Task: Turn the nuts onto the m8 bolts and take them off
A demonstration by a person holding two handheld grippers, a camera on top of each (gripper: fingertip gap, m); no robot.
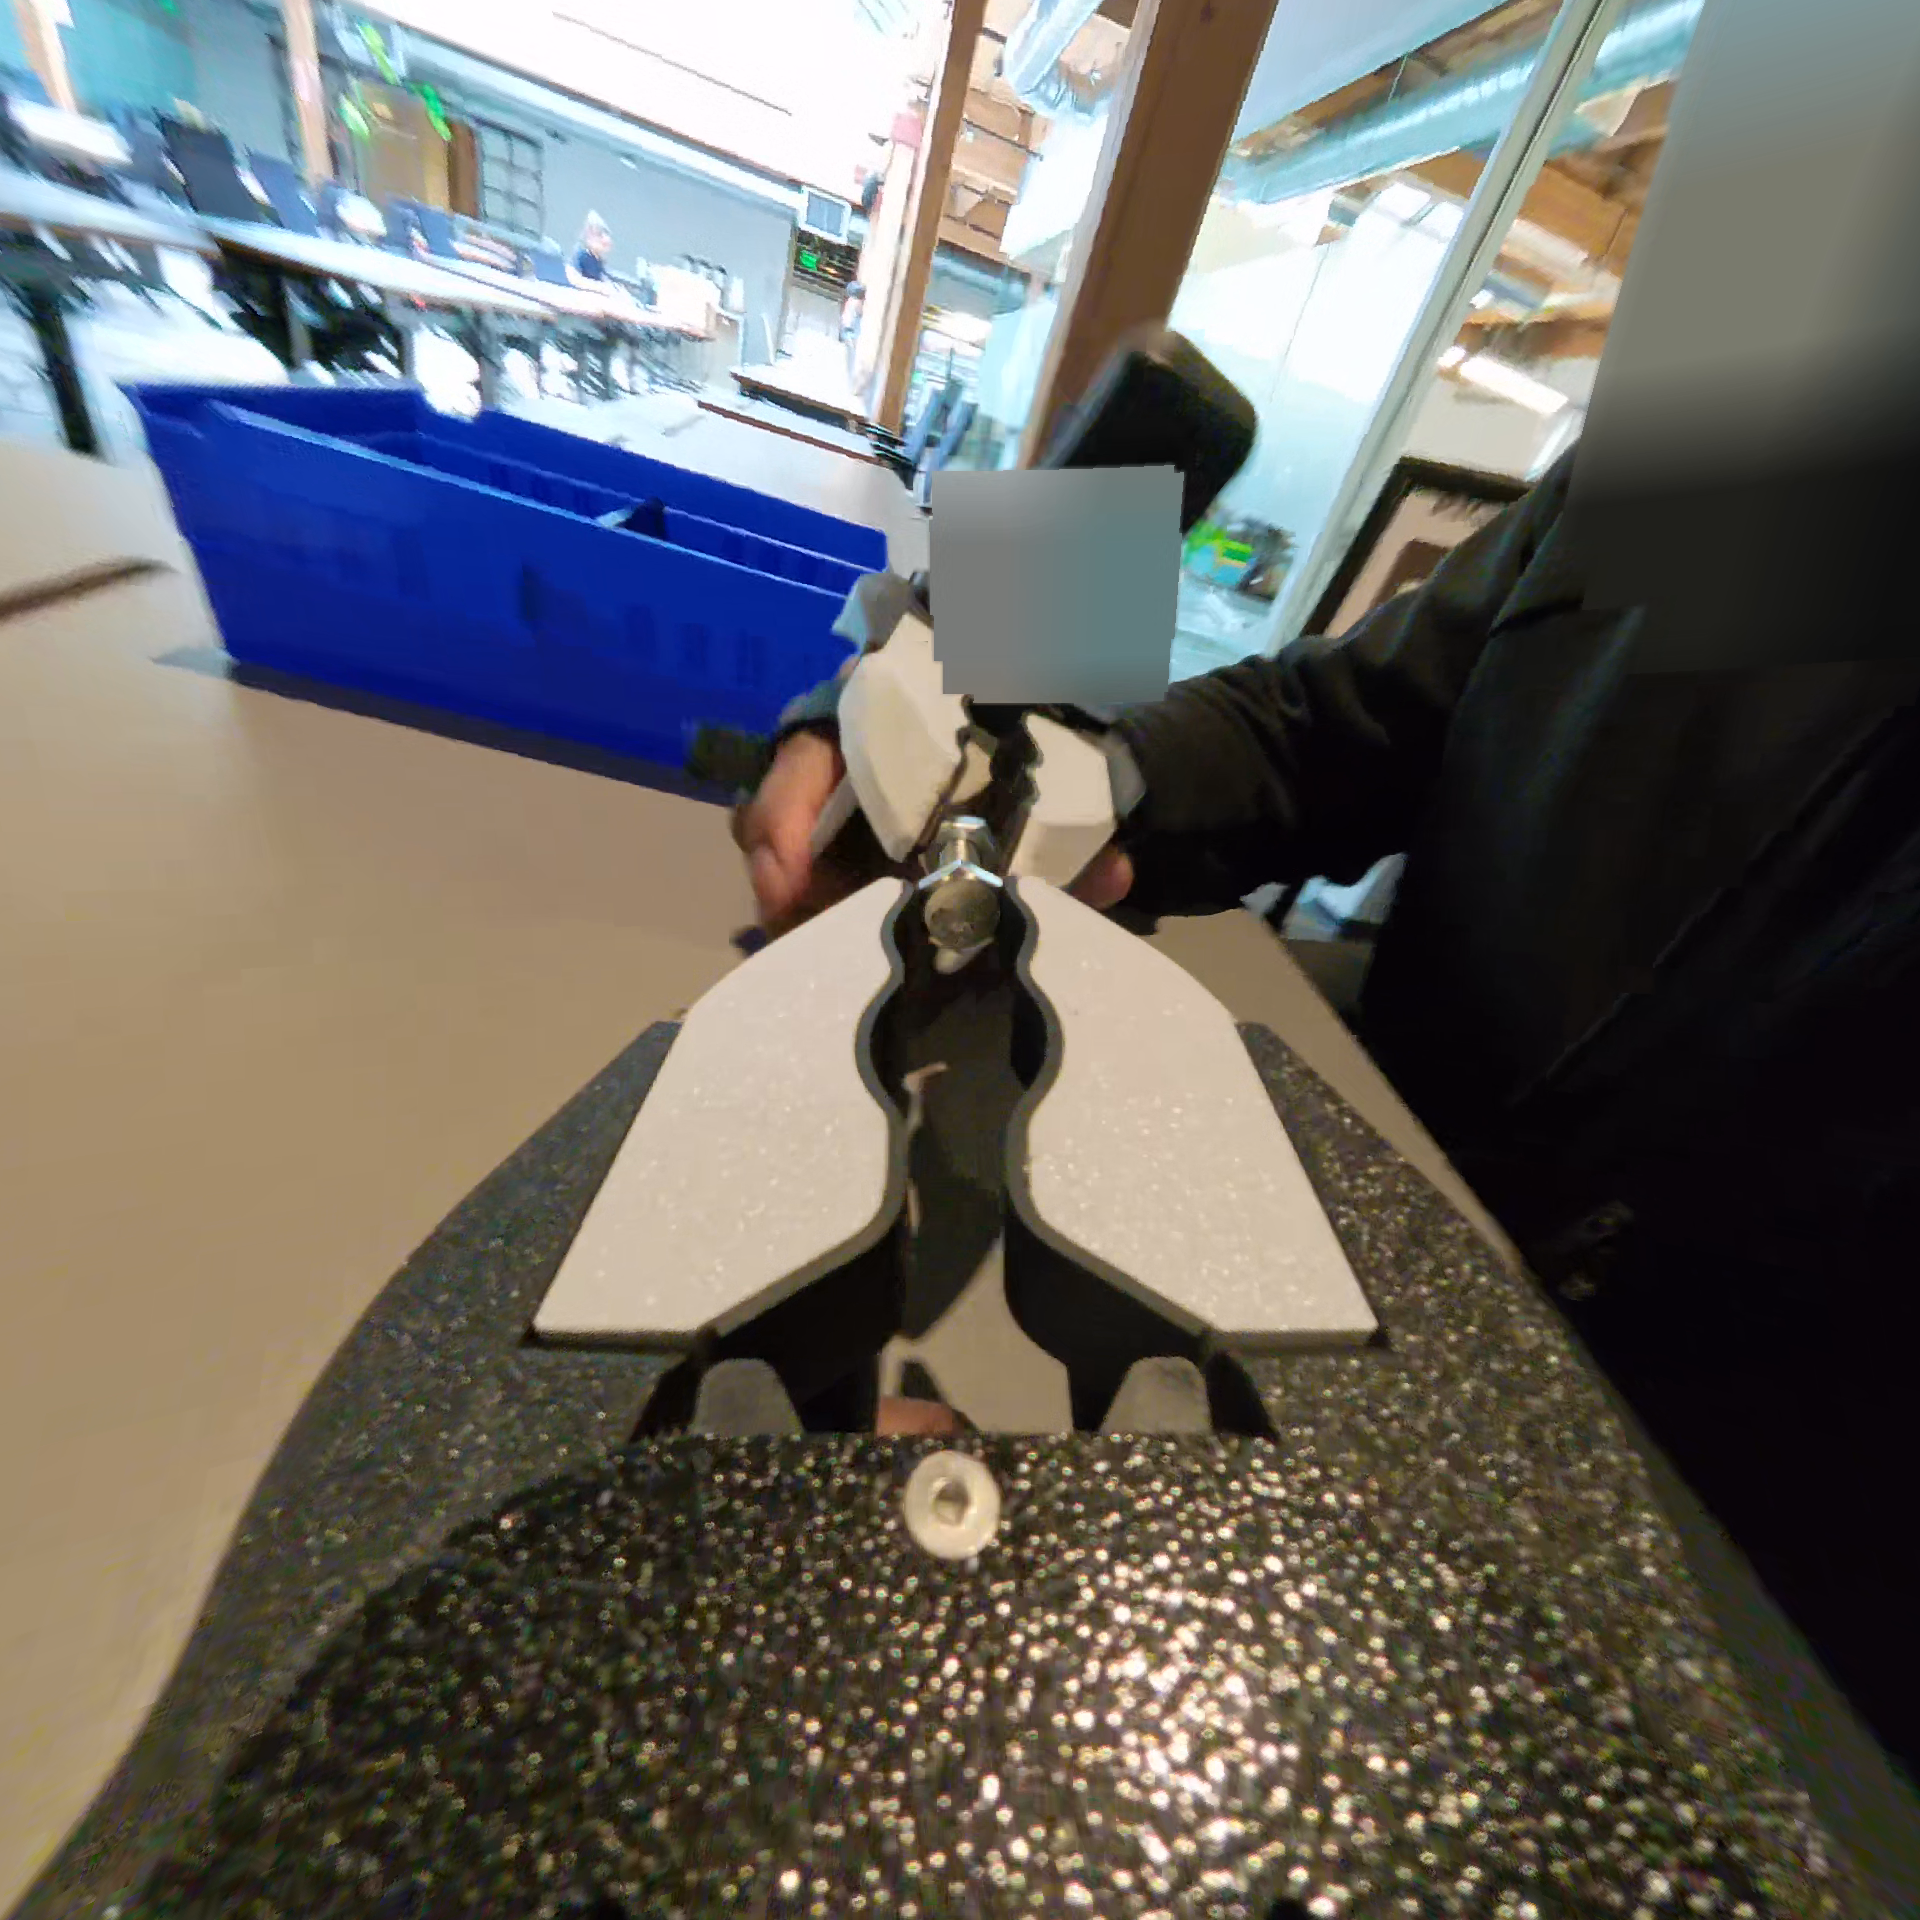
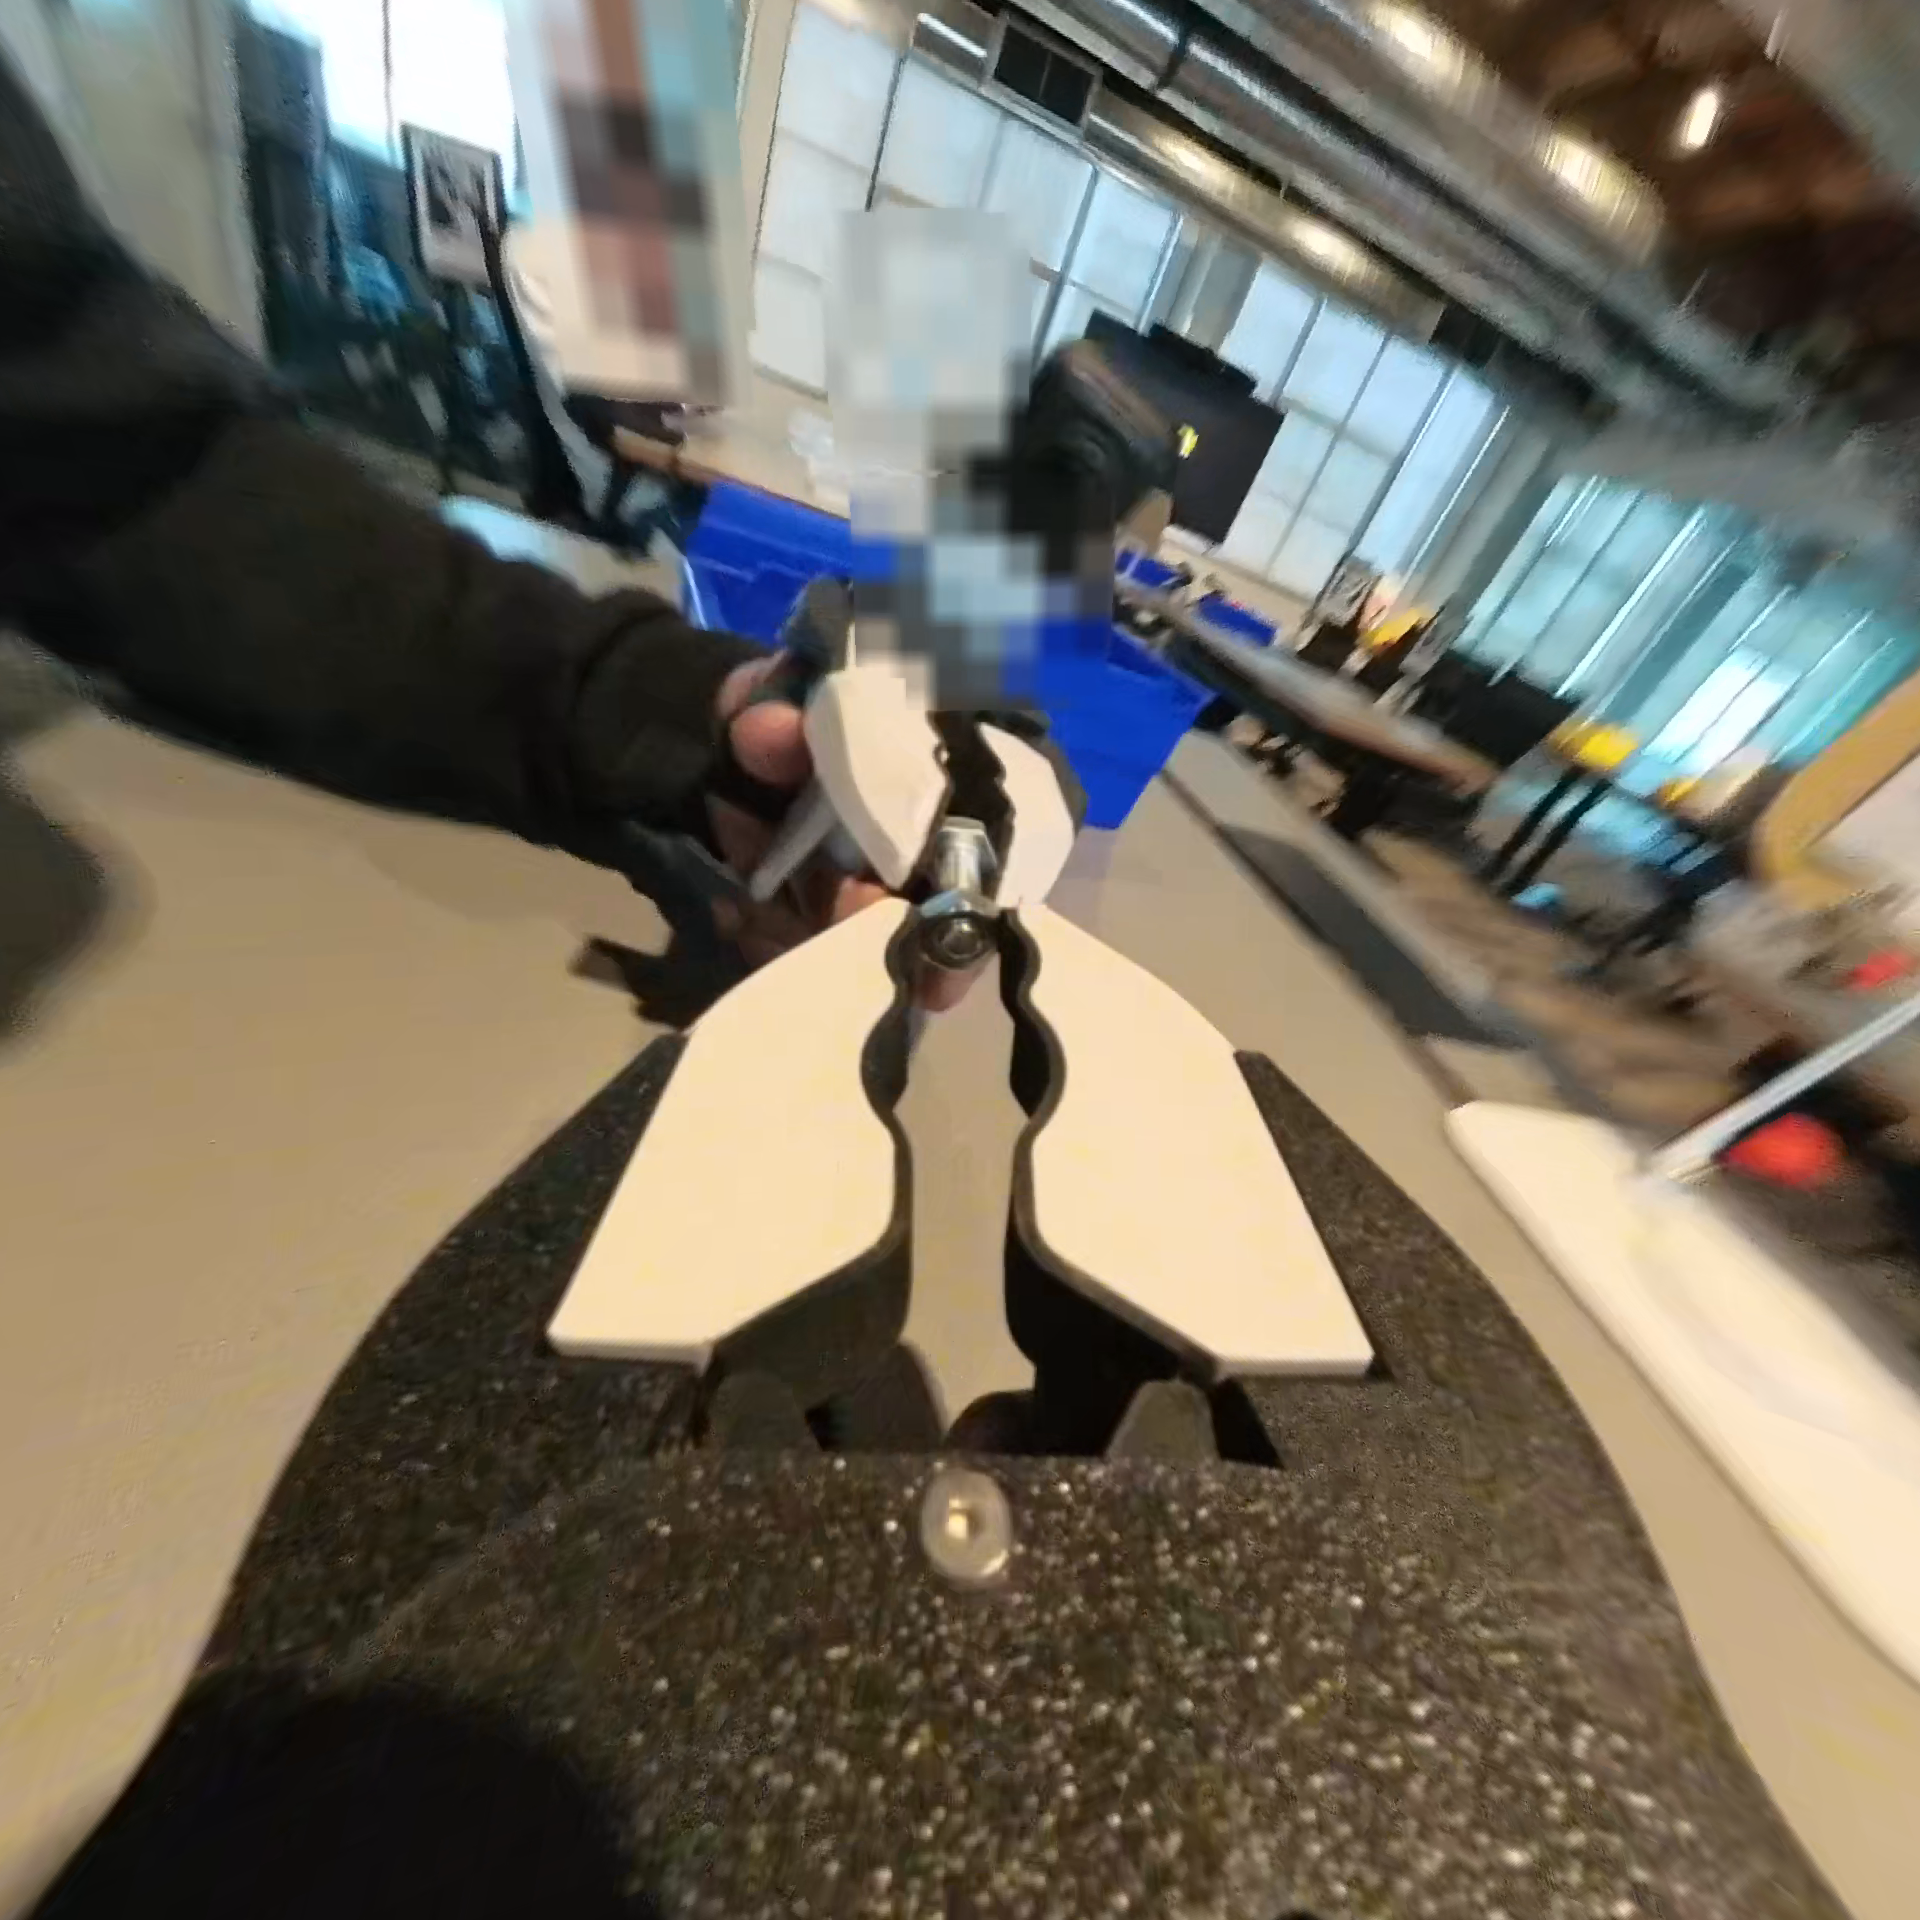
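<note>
Both grippers, left gripper (image 1: 961, 902) and right gripper (image 2: 954, 928), are pinching opposite ends of one bolt-and-nut assembly (image 1: 964, 862) between their tips, apparently mid-threading, needing another twist.

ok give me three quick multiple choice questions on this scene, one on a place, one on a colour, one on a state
1. Where is the blue bin?
A) on the table, beyond the grippers
B) on the floor
C) held in a gripper

2. What colour are the fingers of the grippers?
A) red
B) green
C) white

3. How do the left gripper and the right gripper stand on the bolt?
A) both open, clear of it
B) both shut on its ends
C) only the left shut on it

Answers: 1 A, it rests on the tabletop behind the grippers; 2 C, both wrist views show white fingers; 3 B, each view shows fingertips pinching a hex end.
</note>
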